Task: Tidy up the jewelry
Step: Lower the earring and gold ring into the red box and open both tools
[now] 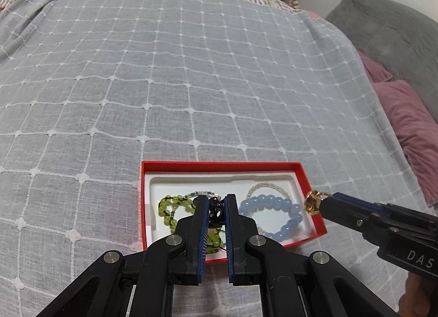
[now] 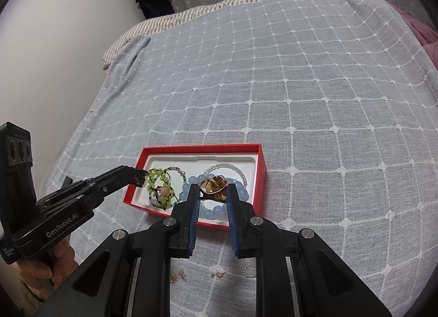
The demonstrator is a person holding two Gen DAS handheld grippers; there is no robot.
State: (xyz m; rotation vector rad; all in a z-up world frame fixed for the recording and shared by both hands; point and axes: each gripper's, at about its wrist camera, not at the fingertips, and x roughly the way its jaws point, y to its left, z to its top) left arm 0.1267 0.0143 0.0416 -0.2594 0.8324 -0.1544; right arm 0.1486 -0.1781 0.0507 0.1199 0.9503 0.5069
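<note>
A bed (image 1: 191,70) covered by a grey-blue gridded cloth is shown, on which a shallow red cardboard box (image 1: 302,173) with a white insert is set. Inside are seen a pale blue beaded bracelet (image 1: 273,207) and a green beaded bracelet (image 1: 169,207). A small dark ornament (image 1: 215,209) is clamped by the left hand-held gripper (image 1: 215,202) above the box. A gold knotted ring (image 2: 215,184) is gripped by the right hand-held gripper (image 2: 213,189) over the blue bracelet.

"GenRobot.AI" on left tool (image 2: 140,177) body; "DAS" on right tool (image 1: 319,203)
</note>
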